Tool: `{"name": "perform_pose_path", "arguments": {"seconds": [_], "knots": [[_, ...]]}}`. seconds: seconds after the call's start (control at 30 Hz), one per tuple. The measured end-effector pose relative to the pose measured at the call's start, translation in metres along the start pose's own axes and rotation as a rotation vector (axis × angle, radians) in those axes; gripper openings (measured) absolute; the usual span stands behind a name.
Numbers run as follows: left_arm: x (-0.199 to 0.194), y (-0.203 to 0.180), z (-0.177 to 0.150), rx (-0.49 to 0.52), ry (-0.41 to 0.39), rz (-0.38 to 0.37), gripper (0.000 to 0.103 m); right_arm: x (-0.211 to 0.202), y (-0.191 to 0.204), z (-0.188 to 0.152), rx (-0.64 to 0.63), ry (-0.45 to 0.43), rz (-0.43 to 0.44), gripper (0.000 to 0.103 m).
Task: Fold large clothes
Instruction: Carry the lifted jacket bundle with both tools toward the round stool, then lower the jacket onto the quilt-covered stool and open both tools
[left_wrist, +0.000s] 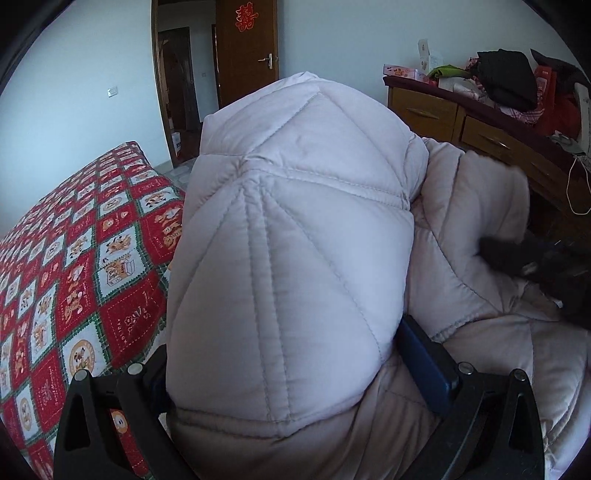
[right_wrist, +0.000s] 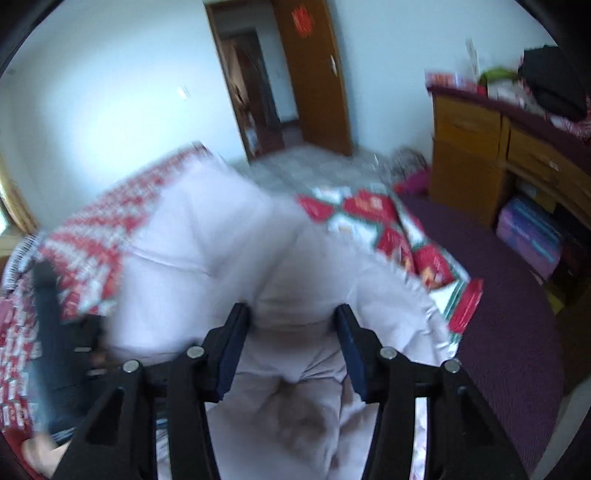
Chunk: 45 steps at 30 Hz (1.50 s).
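Quilted coat (left_wrist: 295, 240) lies on the patterned bed (left_wrist: 74, 258), bunched upward toward 12 o'clock. Left tongs (left_wrist: 295, 369) are clenched on a thick fold; right tongs (right_wrist: 291, 347) are spread, fabric between, not gripped.

Coat (left_wrist: 291, 236) hides my left gripper (left_wrist: 295, 373) fingertips. Right view all blurred; grip of right gripper (right_wrist: 291, 350) I cannot tell.

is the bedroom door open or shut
Open: the brown door is swung aside from its frame, and a darker room shows through the doorway.
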<state>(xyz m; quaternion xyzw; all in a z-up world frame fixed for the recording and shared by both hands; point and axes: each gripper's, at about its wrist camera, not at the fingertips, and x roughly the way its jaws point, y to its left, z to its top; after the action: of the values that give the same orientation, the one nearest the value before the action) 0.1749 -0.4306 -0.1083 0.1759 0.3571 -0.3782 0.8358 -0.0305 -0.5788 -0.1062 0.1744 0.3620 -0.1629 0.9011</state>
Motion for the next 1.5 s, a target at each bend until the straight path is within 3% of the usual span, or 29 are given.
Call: {"name": "perform_pose_path", "arguments": {"seconds": [0.23, 0.4, 0.63, 0.73, 0.83, 0.93, 1.07, 1.23, 1.33, 1.5], "knots": [[0.008, -0.006, 0.002, 0.017, -0.004, 0.043, 0.103, 0.026, -0.026, -0.018, 0.111, 0.025, 0.049, 0.056], [0.019, -0.005, 0.004, 0.015, -0.027, 0.072, 0.103, 0.041, -0.014, -0.018, 0.085, 0.017, -0.051, 0.056], [0.018, -0.005, 0.003, 0.020, -0.034, 0.095, 0.103, 0.039, -0.010, -0.021, 0.097, 0.010, -0.072, 0.056], [0.008, -0.001, 0.001, 0.013, -0.013, 0.056, 0.103, 0.038, -0.008, -0.022, 0.075, 0.014, -0.095, 0.062], [-0.013, 0.011, -0.005, -0.009, 0.028, -0.006, 0.102, 0.020, -0.005, -0.027, 0.059, 0.016, -0.115, 0.071], [-0.040, 0.014, -0.014, 0.001, -0.005, 0.019, 0.102, -0.009, -0.006, -0.037, 0.058, 0.006, -0.142, 0.082], [-0.081, 0.011, -0.026, 0.029, -0.046, 0.065, 0.102, -0.071, -0.004, -0.065, 0.085, -0.072, -0.127, 0.091], [-0.129, 0.002, -0.042, 0.081, -0.084, 0.123, 0.102, -0.156, 0.015, -0.106, 0.014, -0.168, -0.155, 0.096], [-0.159, 0.000, -0.057, 0.085, -0.120, 0.115, 0.102, -0.204, 0.026, -0.124, -0.027, -0.259, -0.188, 0.102], [-0.206, -0.005, -0.080, 0.069, -0.167, 0.147, 0.102, -0.252, 0.042, -0.138, -0.024, -0.338, -0.201, 0.103]]}}
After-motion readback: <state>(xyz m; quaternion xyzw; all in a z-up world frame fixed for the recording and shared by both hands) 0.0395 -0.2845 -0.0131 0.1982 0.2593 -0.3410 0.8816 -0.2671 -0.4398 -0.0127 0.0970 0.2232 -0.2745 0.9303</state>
